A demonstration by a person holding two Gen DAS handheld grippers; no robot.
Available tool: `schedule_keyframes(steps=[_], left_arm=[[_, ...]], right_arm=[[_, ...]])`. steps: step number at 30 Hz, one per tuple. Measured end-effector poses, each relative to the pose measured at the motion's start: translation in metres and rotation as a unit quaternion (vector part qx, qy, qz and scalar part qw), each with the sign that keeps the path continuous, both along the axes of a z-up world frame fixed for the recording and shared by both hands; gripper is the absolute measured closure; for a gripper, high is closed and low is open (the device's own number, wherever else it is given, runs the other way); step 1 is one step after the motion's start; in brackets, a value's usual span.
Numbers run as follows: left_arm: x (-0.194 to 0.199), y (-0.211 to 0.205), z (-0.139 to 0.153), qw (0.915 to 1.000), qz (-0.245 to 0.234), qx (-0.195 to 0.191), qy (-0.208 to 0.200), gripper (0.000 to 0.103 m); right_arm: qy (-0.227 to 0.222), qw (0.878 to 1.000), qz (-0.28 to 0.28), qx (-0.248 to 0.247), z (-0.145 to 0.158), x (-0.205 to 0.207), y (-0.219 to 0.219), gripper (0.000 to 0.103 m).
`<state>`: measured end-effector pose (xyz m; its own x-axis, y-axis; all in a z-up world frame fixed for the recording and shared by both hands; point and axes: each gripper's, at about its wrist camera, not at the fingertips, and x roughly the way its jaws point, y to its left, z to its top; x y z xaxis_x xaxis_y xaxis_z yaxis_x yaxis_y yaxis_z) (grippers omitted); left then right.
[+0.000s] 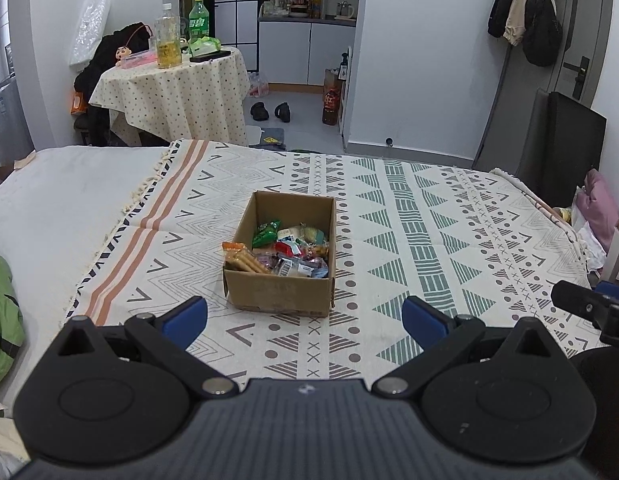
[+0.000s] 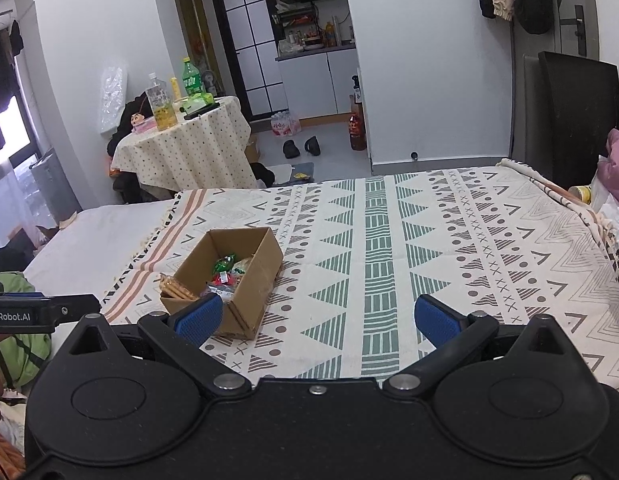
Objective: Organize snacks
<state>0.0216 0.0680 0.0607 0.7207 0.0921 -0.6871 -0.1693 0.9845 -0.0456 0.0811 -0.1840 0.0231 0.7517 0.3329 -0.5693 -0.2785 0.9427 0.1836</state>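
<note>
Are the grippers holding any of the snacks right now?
No. The left gripper and right gripper are both open with nothing between their fingers. The snacks sit in the cardboard box on the patterned blanket.

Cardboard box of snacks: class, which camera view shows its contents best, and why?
The left wrist view: the cardboard box sits centred and its open top shows most wrappers. In the right wrist view the box stands cornerwise, its near wall and the right tool's blue finger hiding part.
</note>
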Motion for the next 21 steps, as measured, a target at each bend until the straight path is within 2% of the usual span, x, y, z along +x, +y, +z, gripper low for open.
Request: schedule_keyframes(steps=[21], left_arm=[[-0.0046,-0.0010,0.0020,1.0000,-0.004,0.000,0.001,0.000]], right_arm=[[0.002,1.000,0.004,-0.005,0.0030,-0.0057,0.0023,0.000]])
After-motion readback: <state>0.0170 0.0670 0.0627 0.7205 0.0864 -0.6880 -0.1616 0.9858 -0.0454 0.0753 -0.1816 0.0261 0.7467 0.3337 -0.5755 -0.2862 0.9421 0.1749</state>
